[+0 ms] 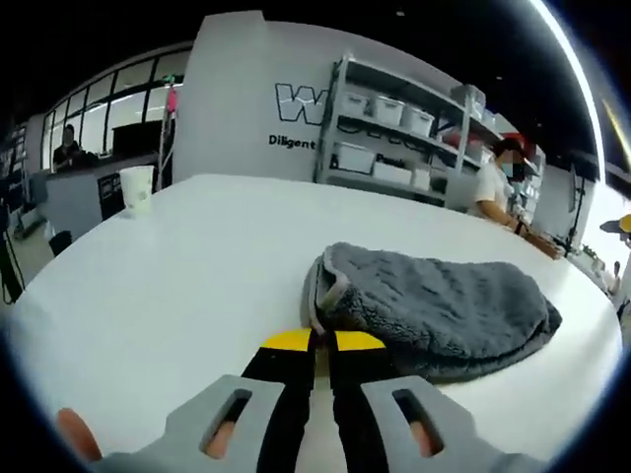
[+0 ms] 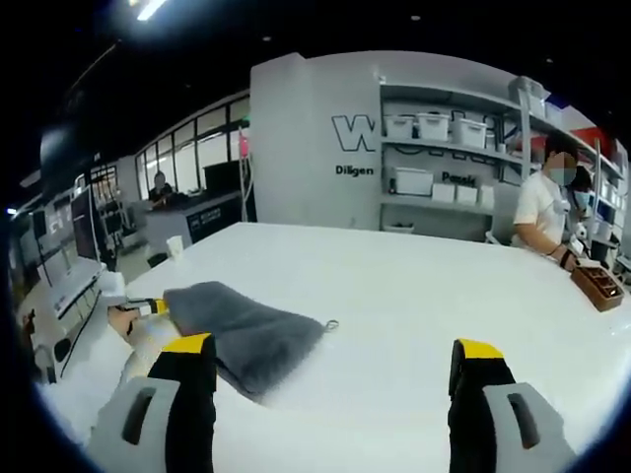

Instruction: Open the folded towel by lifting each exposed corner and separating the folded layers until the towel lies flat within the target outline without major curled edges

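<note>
Towel [image 1: 434, 305]: grey, plush, folded on white bench [image 1: 177, 266]; judged soft, light, limp, best pinched at its near-left corner. Left hand-held gripper [image 1: 315, 342] closed, empty, touching that corner; right hand-held gripper [image 2: 335, 360] wide open, empty.

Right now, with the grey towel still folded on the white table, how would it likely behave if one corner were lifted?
The grey towel would probably drape and sag rather than hold shape: its plush pile and soft, rounded folds suggest limp fabric. The layers may cling and lift together, since the fuzzy surfaces lie pressed on each other. It looks light, so on the smooth white table it could slide when tugged.
</note>
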Demonstrator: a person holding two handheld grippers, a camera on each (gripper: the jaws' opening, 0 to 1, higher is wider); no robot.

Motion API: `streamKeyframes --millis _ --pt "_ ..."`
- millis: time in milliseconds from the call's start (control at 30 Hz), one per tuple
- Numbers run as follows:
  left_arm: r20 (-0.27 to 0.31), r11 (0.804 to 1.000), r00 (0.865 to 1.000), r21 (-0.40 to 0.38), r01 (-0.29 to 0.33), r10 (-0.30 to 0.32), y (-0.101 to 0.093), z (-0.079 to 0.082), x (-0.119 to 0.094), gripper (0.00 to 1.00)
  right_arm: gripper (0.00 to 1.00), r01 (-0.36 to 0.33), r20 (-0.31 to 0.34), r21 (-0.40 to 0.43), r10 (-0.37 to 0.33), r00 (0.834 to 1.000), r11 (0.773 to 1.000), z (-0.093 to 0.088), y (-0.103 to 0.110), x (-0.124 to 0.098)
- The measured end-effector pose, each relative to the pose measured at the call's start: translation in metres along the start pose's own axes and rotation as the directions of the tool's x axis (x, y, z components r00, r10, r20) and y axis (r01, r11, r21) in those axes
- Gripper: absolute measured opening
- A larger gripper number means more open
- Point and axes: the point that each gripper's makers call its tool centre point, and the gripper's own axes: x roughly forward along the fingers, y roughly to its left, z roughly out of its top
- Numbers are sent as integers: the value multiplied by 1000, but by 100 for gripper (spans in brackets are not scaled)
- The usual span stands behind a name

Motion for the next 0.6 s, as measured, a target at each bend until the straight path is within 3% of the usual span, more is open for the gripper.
streamKeyframes --millis 200,467,600 --pt "19 997 998 -54 -55 56 26 3 -12 5 99 2 1 2 -2 1000 1000 0 0 0" --pt "-21 997 998 -47 -66 65 27 0 -14 6 99 -2 -4 -1 2 1000 1000 -1 1 1" --pt "-60 997 997 -55 -61 57 29 5 -25 6 99 1 -2 0 -1 1000 1000 -1 0 0"
